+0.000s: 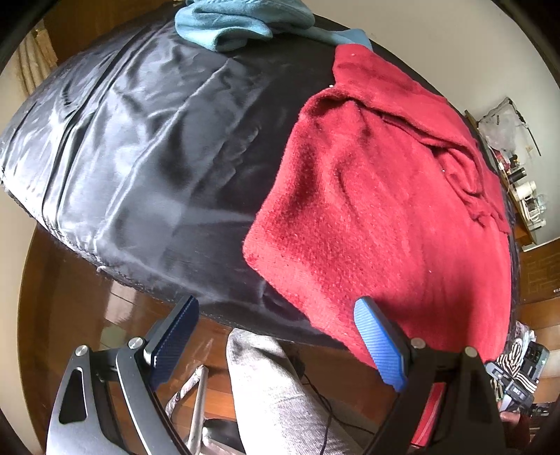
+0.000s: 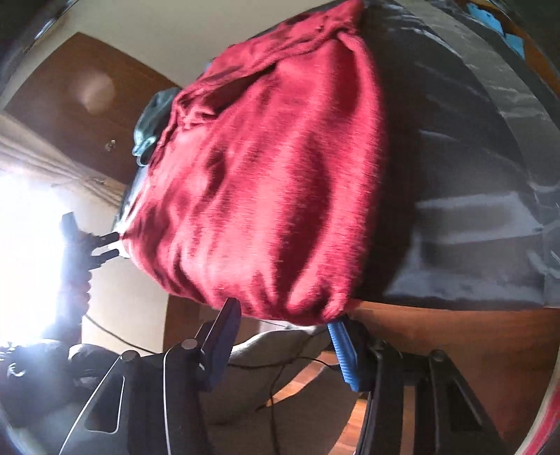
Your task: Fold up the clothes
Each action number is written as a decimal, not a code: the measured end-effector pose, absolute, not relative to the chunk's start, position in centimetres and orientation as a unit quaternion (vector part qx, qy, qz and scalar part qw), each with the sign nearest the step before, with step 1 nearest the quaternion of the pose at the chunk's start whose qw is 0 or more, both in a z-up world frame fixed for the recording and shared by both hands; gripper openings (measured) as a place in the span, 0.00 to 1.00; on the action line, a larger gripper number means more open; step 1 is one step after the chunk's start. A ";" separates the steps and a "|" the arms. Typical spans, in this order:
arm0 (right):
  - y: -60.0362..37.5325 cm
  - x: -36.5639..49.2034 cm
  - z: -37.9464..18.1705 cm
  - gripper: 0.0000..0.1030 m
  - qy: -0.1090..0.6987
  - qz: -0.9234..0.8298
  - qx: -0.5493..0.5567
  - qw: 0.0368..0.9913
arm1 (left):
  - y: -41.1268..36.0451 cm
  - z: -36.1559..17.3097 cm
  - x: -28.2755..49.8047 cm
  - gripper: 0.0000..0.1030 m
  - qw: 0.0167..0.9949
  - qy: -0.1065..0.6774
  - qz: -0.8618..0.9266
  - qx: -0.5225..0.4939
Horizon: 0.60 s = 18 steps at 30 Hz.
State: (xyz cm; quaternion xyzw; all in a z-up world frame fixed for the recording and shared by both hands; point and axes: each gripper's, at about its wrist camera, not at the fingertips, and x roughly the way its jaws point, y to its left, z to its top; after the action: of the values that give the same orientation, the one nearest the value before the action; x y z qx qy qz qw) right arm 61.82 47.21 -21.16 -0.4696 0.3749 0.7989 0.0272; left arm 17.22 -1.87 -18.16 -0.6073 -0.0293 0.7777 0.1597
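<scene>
A dark red knitted garment point(image 1: 367, 210) lies spread on a table covered with shiny black cloth point(image 1: 157, 157), its near edge hanging over the table rim. My left gripper point(image 1: 276, 336) stands open at that rim, its right finger against the red hem and nothing between the pads. In the right wrist view, which is blurred, the red garment point(image 2: 273, 175) fills the middle. My right gripper point(image 2: 283, 346) is open just under its near hem, with the fingertips at the hem and a wide gap between them. The left gripper point(image 2: 110, 245) shows at the garment's far-left corner.
A teal garment point(image 1: 238, 24) lies bunched at the table's far side, also seen as the teal garment point(image 2: 150, 126) behind the red one. A person's grey trouser leg point(image 1: 273, 392) is below the rim. A cluttered shelf point(image 1: 518, 182) stands at right. A bright window point(image 2: 21, 245) glares at left.
</scene>
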 end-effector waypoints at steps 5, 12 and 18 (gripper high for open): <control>48.2 61.5 -22.4 0.58 0.382 0.790 -0.477 0.040 | -2.0 -18.1 17.2 0.90 0.158 -0.027 0.776 -0.610; 47.5 59.9 -23.2 0.59 0.396 0.788 -0.472 -0.014 | -2.2 -17.8 16.9 0.90 0.151 -0.028 0.777 -0.610; 46.5 59.7 -21.3 0.27 0.400 0.790 -0.461 -0.062 | -2.8 -18.0 16.8 0.90 0.142 -0.041 0.777 -0.612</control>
State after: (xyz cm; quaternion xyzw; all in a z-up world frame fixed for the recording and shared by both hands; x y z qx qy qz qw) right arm 59.69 46.50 -21.30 -0.4608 0.3996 0.7900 -0.0622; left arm 16.83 -2.81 -18.01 -0.6117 -0.0406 0.7771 0.1425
